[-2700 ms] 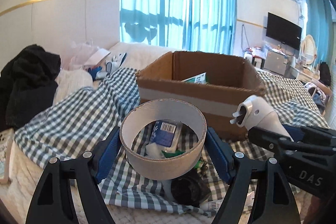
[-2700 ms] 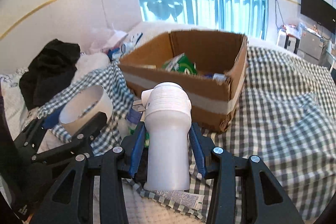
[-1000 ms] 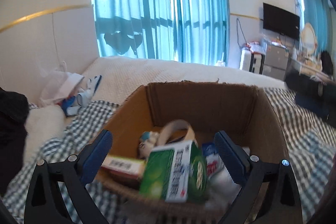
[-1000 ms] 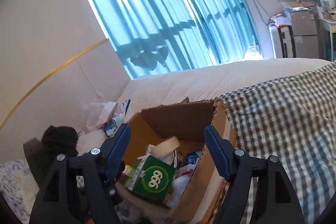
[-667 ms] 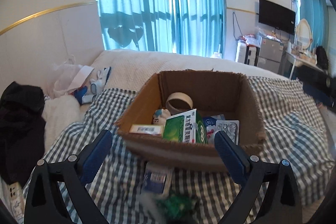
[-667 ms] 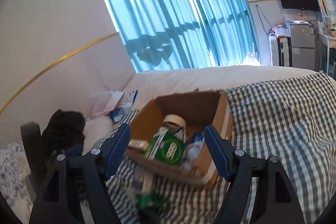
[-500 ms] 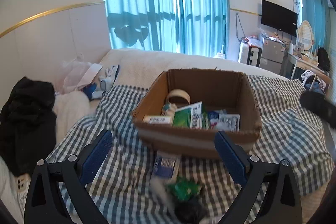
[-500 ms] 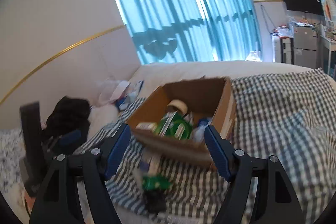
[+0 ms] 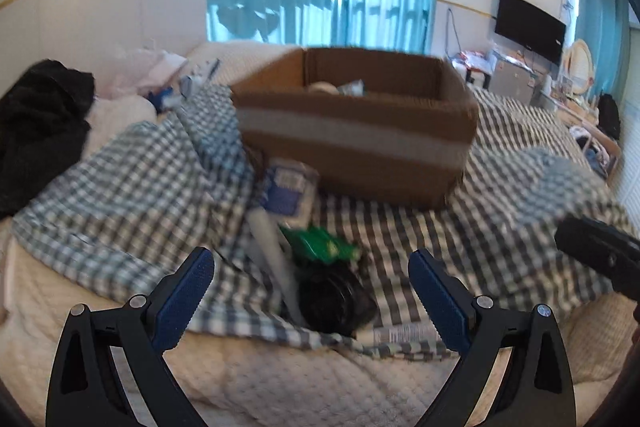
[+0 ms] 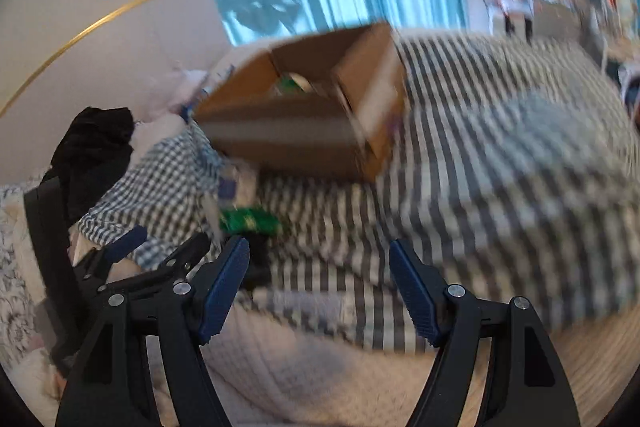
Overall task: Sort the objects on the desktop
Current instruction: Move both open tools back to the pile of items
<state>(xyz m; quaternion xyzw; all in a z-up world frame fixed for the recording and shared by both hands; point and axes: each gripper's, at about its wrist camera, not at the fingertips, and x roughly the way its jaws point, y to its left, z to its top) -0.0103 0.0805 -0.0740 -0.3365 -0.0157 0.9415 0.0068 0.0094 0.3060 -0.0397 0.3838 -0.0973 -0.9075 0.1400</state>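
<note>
A brown cardboard box (image 9: 356, 131) (image 10: 304, 119) stands on the checked cloth (image 9: 160, 179) and holds several items. In front of it lie a blue-and-white pack (image 9: 288, 187), a green packet (image 9: 320, 243) (image 10: 248, 219), a white tube (image 9: 272, 255) and a round black object (image 9: 332, 299). My left gripper (image 9: 310, 291) hovers open just above this pile, nothing between its fingers. My right gripper (image 10: 320, 279) is open and empty too, to the right of the pile; it shows as a black body at the left wrist view's right edge. The right wrist view is blurred.
Black clothing (image 9: 36, 123) lies at the far left with a heap of small items (image 9: 172, 87) behind the cloth. A quilted bed cover (image 9: 280, 379) spreads below the grippers. A TV (image 9: 528, 27) and furniture stand at the far right.
Both grippers have pulled back from over the box and dropped toward the pile in front of it. The box now sits farther off and its inside is mostly hidden. Both stay open.
</note>
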